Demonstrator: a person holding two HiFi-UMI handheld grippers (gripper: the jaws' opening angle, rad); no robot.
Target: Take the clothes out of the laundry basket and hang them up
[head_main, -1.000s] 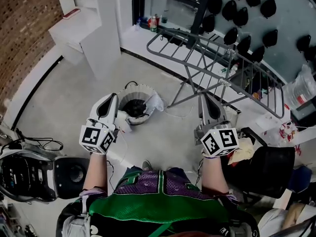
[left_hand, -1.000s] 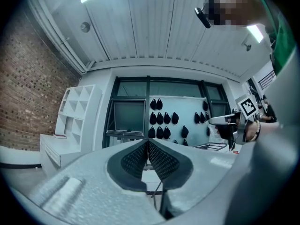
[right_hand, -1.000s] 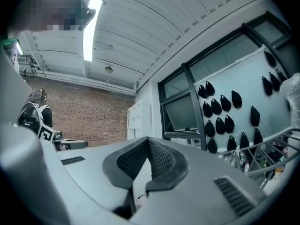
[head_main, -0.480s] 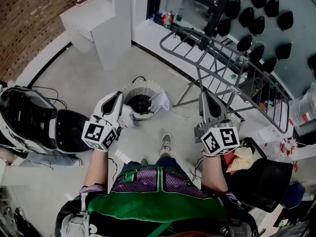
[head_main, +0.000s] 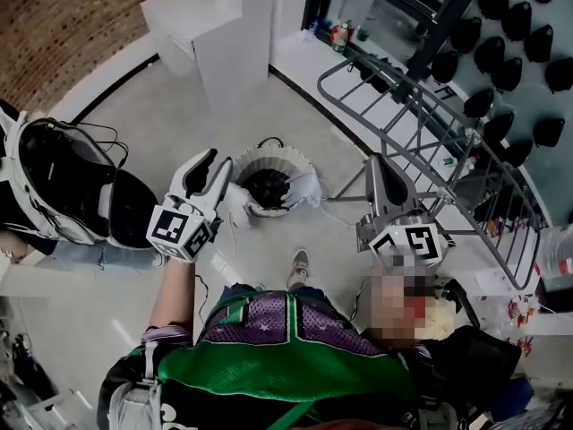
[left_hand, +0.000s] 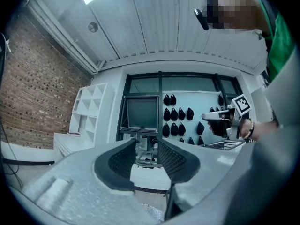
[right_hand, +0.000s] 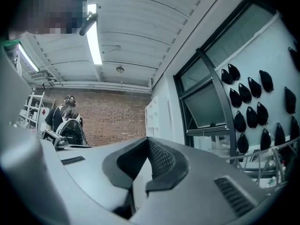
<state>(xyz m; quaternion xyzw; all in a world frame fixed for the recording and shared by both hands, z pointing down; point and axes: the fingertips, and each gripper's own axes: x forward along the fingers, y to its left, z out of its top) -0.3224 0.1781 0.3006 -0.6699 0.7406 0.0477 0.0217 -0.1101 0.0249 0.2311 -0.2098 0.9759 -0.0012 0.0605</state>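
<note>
Clothes in the laundry basket on the floor, both tongs empty near it.

The dark clothes [head_main: 266, 187] lie inside the round white laundry basket [head_main: 277, 153], which stands on the grey floor [head_main: 179, 115] in front of the person. A white piece [head_main: 305, 189], probably a cloth, hangs over the right side of the rim. In the head view the left tongs [head_main: 213, 161] are just beside the left rim of the basket. Their jaws are opening and there is nothing between them. The right tongs [head_main: 377, 163] are to the right of the basket, apart from it, in front of the legs of the grey drying rack [head_main: 421, 115]. Their jaws are pressed together and hold nothing. Farther out there are a white shelf unit [head_main: 235, 34] behind the basket, a black bag [head_main: 63, 182] at the left, and black shapes [head_main: 510, 25] on the wall behind the rack.
</note>
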